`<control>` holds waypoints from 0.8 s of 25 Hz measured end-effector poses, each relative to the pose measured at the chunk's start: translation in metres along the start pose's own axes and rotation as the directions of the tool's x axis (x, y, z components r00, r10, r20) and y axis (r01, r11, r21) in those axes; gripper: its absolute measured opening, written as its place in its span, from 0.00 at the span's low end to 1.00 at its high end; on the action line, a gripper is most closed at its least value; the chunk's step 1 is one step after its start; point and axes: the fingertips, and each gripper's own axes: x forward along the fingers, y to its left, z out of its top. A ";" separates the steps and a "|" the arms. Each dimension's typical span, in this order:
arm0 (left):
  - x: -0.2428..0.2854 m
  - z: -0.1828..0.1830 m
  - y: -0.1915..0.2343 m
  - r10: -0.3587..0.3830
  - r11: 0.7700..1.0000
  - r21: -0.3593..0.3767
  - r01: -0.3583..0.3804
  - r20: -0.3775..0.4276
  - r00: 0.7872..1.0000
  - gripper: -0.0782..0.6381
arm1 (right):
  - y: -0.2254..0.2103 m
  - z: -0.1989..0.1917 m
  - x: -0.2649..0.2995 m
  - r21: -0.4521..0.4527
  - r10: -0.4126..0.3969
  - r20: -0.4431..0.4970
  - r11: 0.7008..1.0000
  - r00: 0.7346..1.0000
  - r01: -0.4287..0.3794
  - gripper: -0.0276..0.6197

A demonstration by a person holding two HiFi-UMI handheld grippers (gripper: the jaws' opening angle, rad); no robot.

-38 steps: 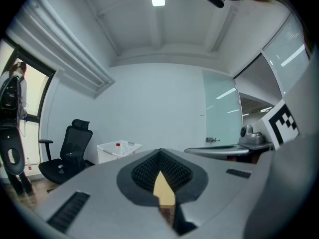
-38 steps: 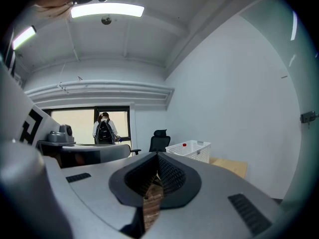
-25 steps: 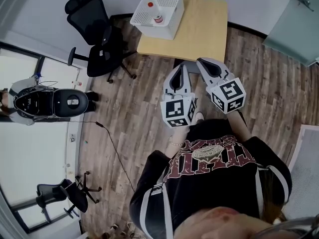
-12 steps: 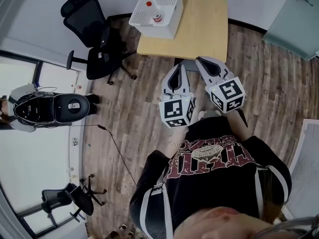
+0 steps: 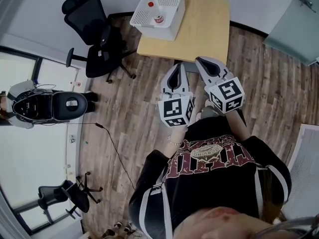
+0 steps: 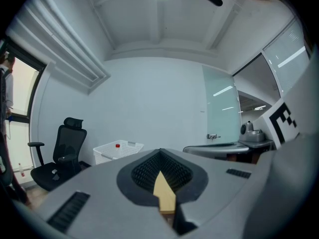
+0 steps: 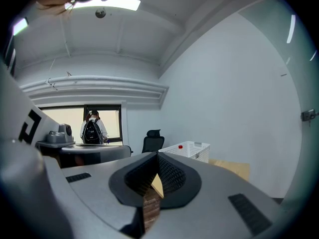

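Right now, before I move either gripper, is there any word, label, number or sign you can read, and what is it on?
No text reads clearly.
Shirt: arched print, too distorted to read.
Left gripper cube and right gripper cube: black-and-white square markers, no words.
Red-capped bottle in white basket: any label too small to tell.

Person's in a black tee (image 5: 209,171) with a dark red front, pale lettering and white sleeve stripes, plus a thin bracelet (image 5: 172,142). The left gripper (image 5: 179,66) and right gripper (image 5: 199,60) are grey with black ribbed pads (image 6: 145,171) and black-and-white marker cubes (image 5: 175,111).
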 end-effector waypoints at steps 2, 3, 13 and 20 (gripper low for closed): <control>0.005 0.001 -0.001 0.007 1.000 -0.002 -0.007 0.000 1.000 0.18 | -0.005 0.003 0.003 -0.002 0.009 0.002 1.000 1.000 -0.009 0.07; 0.008 0.002 -0.001 0.012 1.000 -0.003 -0.012 0.000 1.000 0.18 | -0.007 0.004 0.005 -0.003 0.014 0.002 1.000 1.000 -0.014 0.07; 0.045 0.006 0.002 0.058 0.998 -0.012 -0.059 -0.011 0.998 0.18 | -0.037 0.009 0.029 -0.011 0.071 -0.024 0.997 0.997 -0.071 0.07; 0.066 0.012 0.005 0.110 0.994 -0.007 -0.110 -0.009 0.994 0.18 | -0.055 0.022 0.049 -0.021 0.124 -0.014 0.992 0.992 -0.124 0.07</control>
